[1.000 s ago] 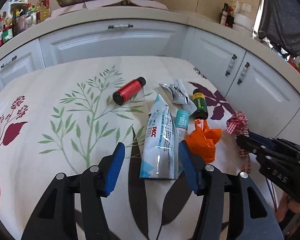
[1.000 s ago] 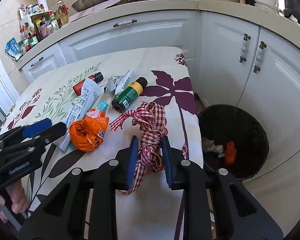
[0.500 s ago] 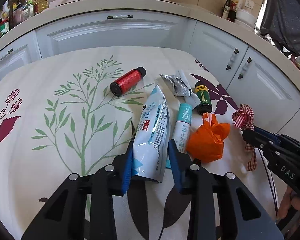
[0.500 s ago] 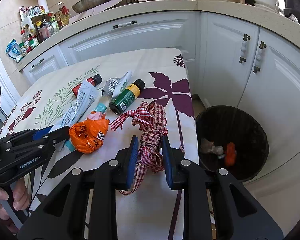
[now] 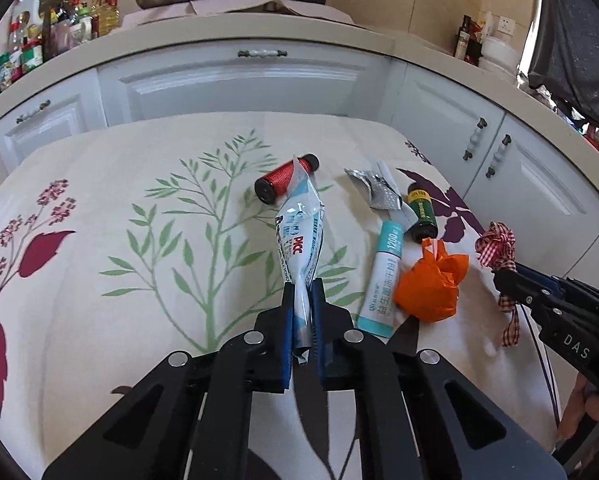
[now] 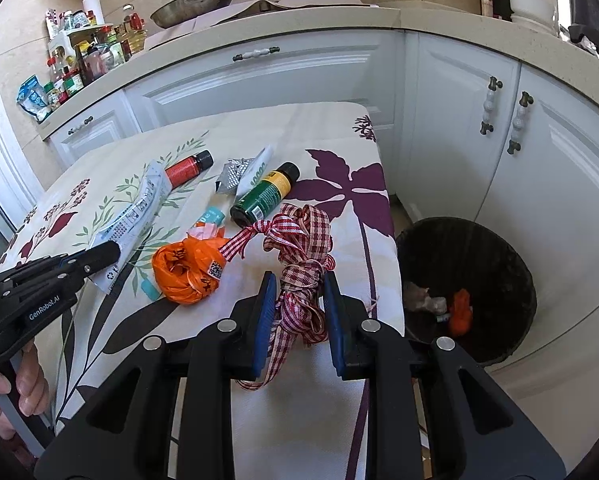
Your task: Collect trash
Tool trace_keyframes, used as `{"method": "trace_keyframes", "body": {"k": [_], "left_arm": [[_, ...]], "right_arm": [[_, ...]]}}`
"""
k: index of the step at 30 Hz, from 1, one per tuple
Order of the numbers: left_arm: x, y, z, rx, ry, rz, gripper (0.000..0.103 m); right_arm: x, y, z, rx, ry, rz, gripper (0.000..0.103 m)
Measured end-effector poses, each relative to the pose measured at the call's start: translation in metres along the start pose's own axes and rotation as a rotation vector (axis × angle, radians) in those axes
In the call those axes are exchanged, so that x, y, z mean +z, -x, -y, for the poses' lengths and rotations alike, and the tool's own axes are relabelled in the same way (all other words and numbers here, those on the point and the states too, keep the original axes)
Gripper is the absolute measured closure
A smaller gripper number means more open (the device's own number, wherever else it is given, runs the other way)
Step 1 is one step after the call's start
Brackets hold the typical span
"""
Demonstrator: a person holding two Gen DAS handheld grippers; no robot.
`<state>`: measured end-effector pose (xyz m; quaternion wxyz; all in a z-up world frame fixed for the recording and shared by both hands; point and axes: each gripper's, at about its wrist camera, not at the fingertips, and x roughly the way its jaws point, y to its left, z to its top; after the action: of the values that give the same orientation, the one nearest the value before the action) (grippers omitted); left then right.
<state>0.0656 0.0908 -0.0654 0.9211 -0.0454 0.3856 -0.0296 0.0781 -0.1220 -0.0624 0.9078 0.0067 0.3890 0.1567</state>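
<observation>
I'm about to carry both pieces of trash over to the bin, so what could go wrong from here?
1. The left gripper, whose jaws have just closed, pinches only the near end of the blue-and-white pouch; its far end overlaps the red bottle and might nudge it into rolling.
2. The checked ribbon in the right gripper trails loose loops that could snag or slip free.
3. The black trash bin sits beside the table, so a short swing could miss it.

I'm looking at white cabinets [image 6: 291, 76] curving under a beige countertop [image 6: 379, 16]. Daylight seems to be falling across the flowered tablecloth [image 5: 111, 184].
</observation>
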Motion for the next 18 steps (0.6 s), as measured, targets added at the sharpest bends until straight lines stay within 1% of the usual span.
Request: {"method": "trace_keyframes", "body": {"k": [4,10,18], "left_arm": [[-0.003,0.009,0.0,0.034,-0.007,0.026,0.095],[-0.004,0.026,0.003,0.062,-0.006,0.067,0.095],[-0.003,0.049,0.018,0.072,-0.021,0.131,0.095]], "right_arm": [[0.0,0.006,-0.001,-0.004,0.005,0.02,0.08],[-0.001,0.015,0.0,-0.015,0.012,0.045,0.08],[-0.005,0.037,0.014,-0.059,-0.001,0.092,0.08]]}}
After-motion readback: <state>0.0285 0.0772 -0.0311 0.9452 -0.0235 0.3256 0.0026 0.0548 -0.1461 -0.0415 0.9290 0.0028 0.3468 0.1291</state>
